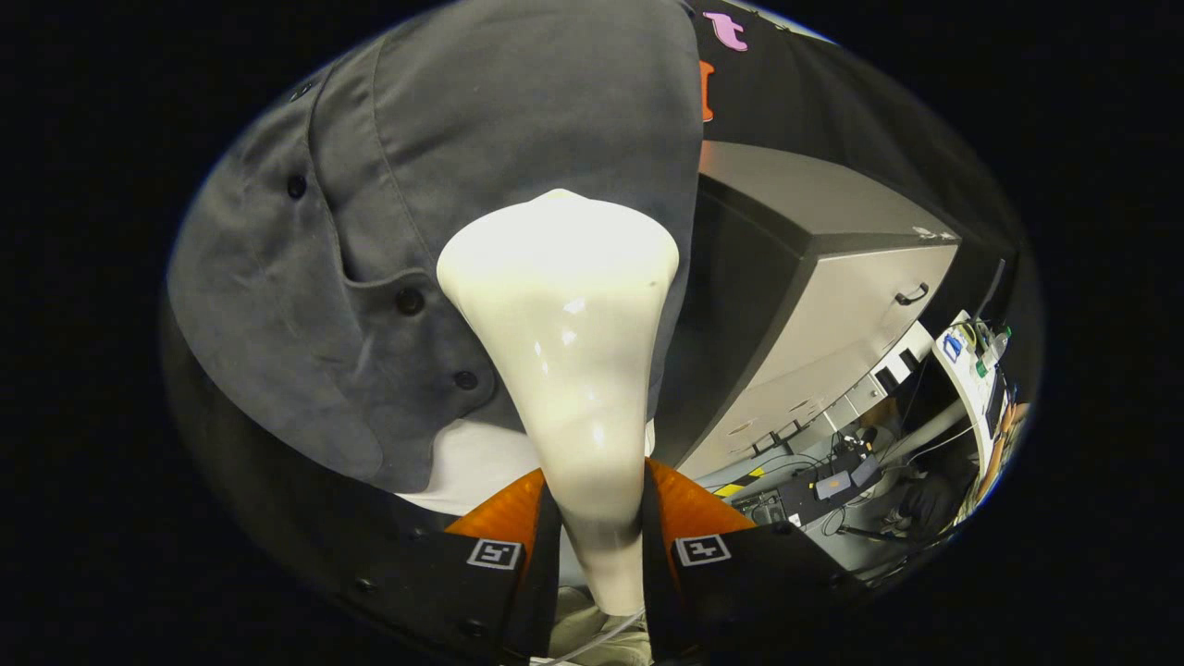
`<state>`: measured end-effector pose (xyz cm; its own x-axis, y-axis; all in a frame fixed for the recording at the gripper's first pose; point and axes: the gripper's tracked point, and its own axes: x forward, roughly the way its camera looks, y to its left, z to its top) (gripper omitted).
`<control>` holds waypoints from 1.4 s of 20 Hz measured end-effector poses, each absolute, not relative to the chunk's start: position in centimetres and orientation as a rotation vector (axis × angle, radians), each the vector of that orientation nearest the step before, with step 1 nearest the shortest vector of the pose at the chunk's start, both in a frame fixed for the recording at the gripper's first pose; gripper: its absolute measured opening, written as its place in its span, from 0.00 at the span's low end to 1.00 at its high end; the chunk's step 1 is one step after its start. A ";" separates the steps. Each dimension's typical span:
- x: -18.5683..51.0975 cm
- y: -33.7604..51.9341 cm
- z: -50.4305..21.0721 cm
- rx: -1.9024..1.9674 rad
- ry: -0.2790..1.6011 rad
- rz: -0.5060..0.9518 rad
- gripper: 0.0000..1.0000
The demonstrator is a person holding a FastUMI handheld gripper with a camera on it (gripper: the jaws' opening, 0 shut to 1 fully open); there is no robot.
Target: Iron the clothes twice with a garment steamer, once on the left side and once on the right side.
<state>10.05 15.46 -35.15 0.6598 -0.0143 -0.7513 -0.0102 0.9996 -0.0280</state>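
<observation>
Steamer head, glossy cream plastic, flared like a trumpet (pixel 564 370), is clamped at its narrow neck between the jaws of the gripper (pixel 599 541), long axis running straight ahead. Its wide mouth faces the dark grey buttoned shirt of soft matte cloth (pixel 388 185) hanging just beyond, apparently touching or nearly so. Mouth sits right of the button placket, so probably that side's pass. Grey cabinet (pixel 832 305) stands beyond, to the right.
</observation>
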 end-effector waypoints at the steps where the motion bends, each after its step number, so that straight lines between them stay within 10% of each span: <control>1: 10.1 15.4 -34.1 -0.029 0.836 -0.006 0.47; 16: 10.7 22.4 -12.3 -0.008 0.490 0.029 0.46; 28: 9.7 36.0 -10.6 -0.085 0.408 0.213 0.46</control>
<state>9.69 35.98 -10.58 0.8960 0.1880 -0.4023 -0.2220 0.9743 -0.0391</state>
